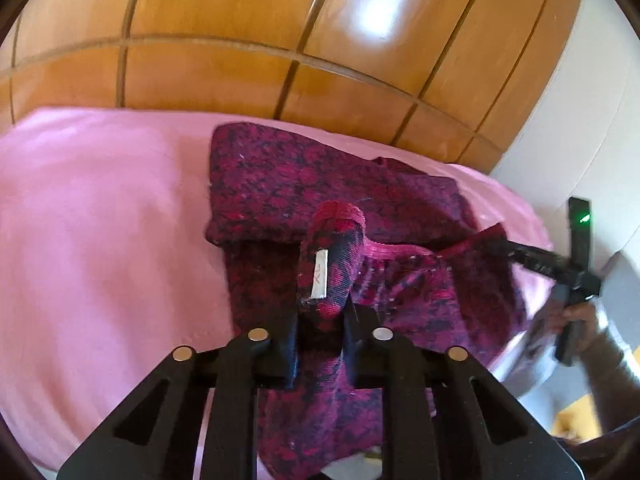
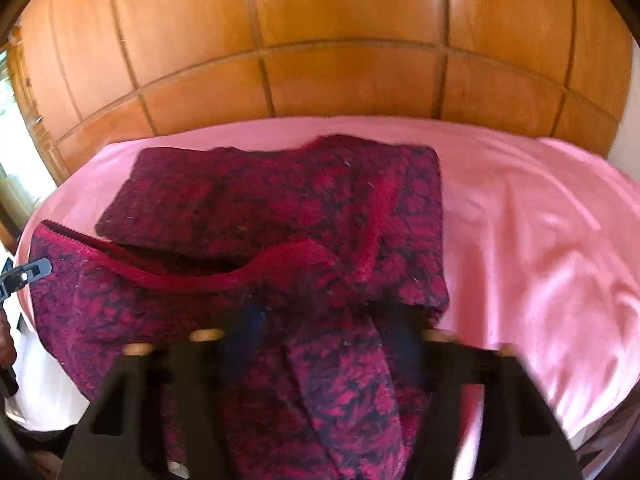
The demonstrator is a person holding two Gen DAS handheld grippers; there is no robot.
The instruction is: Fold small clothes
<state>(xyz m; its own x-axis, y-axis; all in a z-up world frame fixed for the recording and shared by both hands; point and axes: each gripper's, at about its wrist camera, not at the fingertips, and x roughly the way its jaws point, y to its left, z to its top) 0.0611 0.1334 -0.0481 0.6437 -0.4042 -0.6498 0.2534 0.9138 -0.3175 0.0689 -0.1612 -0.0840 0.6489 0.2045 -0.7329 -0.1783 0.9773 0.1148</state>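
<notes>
Both black grippers, left (image 1: 320, 344) and right (image 2: 324, 344), pinching bunched folds of fuzzy magenta-and-navy knit garment (image 1: 312, 184), lying rumpled across smooth pink sheet (image 1: 100, 208).

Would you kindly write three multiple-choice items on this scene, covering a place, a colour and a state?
1. The garment lies on:
A. a pink sheet
B. a bare floor
C. a glass table

2. The wall behind the bed is:
A. blue
B. orange-brown
C. black

3. The left tool is:
A. wide open and empty
B. shut on the garment
C. shut on a white box

Answers:
1. A, the sheet spreads under it.
2. B, glossy orange-brown panels.
3. B, fabric with a white label is pinched between its fingers.
</notes>
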